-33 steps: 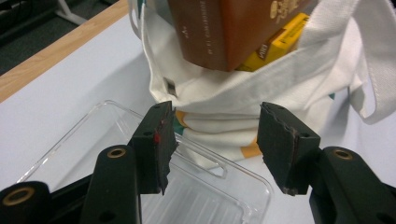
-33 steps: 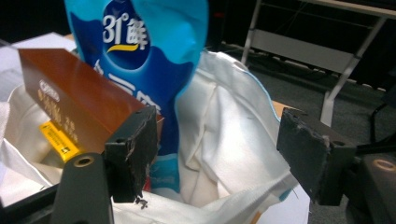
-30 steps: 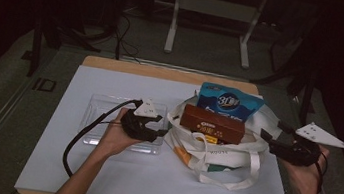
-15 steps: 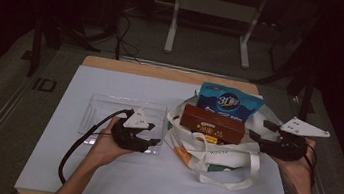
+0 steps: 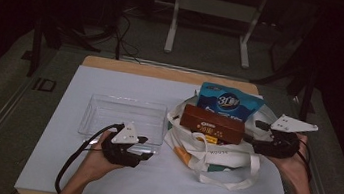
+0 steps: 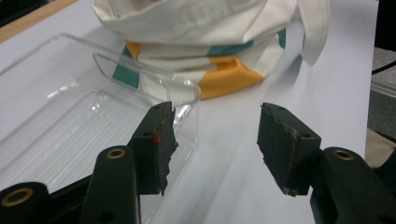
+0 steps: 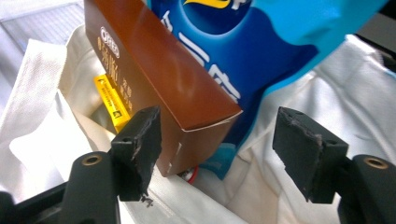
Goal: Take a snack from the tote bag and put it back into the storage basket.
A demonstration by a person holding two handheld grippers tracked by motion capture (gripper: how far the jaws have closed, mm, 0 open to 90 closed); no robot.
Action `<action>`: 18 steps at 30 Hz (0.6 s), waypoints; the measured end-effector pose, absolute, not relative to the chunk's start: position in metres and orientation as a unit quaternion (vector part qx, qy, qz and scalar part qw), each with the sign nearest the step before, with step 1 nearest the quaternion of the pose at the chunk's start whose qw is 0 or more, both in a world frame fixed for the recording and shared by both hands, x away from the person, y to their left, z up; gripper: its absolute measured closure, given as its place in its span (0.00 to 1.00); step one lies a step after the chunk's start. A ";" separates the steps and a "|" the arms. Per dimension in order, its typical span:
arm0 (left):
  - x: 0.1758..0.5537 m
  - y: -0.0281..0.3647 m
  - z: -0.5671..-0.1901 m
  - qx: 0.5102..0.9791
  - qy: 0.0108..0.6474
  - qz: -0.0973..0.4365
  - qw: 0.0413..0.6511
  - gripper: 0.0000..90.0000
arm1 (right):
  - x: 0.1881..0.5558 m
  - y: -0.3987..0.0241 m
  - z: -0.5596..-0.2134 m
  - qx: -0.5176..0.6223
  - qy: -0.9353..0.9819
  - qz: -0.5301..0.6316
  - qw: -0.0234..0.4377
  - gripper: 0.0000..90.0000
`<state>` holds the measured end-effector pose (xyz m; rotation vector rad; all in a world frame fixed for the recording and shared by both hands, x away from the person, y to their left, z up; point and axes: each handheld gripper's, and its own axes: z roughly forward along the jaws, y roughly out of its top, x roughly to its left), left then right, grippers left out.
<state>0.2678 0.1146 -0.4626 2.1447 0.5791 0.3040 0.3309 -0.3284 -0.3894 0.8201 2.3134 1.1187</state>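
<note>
Right gripper view: yellow packet point(image 7: 111, 100) under brown box point(image 7: 159, 79).

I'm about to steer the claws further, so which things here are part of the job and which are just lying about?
In the job:
- brown box
- blue bag
- cloth bag
- clear tray
- right claw, open around the box end
- left claw, open by the tray

Lying about:
- metal stand
- floor cables
</note>
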 end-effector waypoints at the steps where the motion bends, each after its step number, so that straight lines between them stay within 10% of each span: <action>1: 0.267 0.115 -0.464 0.862 0.233 0.123 0.433 0.51 | 0.332 -0.327 -0.390 0.295 0.838 0.404 0.218 0.35; 18: 0.250 0.125 -0.493 0.863 0.243 0.102 0.432 0.51 | 0.346 -0.316 -0.399 0.281 0.861 0.379 0.190 0.29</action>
